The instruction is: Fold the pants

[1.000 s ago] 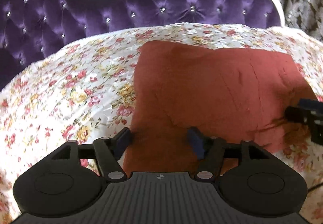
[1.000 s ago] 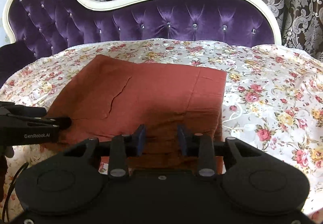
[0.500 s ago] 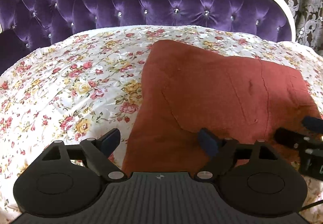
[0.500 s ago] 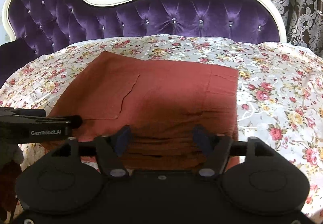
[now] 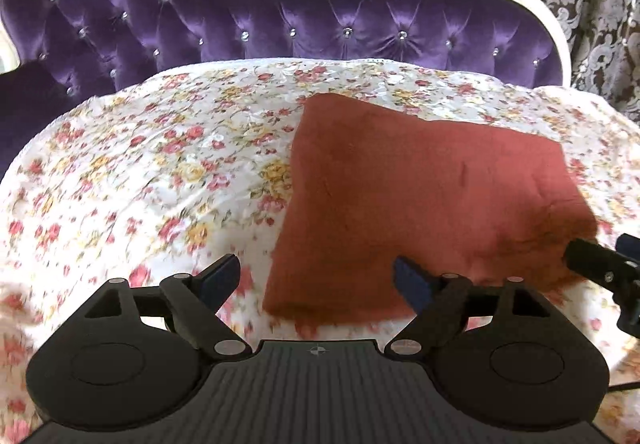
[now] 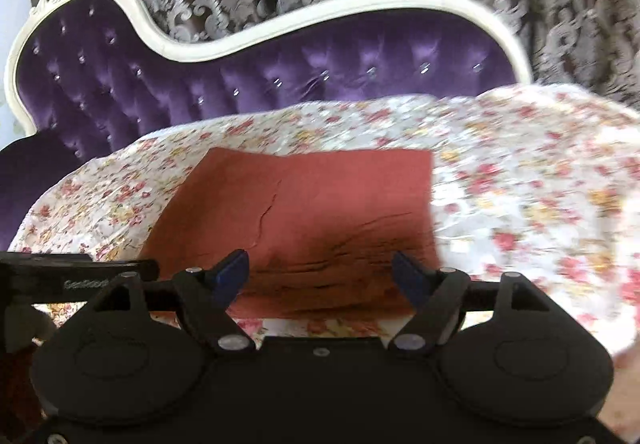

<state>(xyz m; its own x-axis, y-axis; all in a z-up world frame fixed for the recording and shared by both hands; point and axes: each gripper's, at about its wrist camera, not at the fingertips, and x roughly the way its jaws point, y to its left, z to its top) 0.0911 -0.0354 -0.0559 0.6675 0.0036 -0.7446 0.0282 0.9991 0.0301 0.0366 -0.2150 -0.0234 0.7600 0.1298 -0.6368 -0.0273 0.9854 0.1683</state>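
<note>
We hold both our left gripper (image 5: 316,280) and our right gripper (image 6: 320,276) with fingers spread wide, grasping nothing, above the folded pants (image 5: 424,204) lying flat on the floral bedspread (image 5: 160,164).

You have one folded pair of pants (image 5: 420,200) at twelve o'clock, one floral sheet (image 5: 160,172), and two grippers: left gripper (image 5: 316,278), right gripper (image 6: 320,274).

Bright, soft daylight in both views, sheen on the tufted purple headboard (image 5: 320,32), dark shadow on the red pants (image 6: 320,228) toward 6 o'clock, motion blur on the floral bedspread (image 6: 540,204) at 3 o'clock, fisheye bending and dark corners at the edges
</note>
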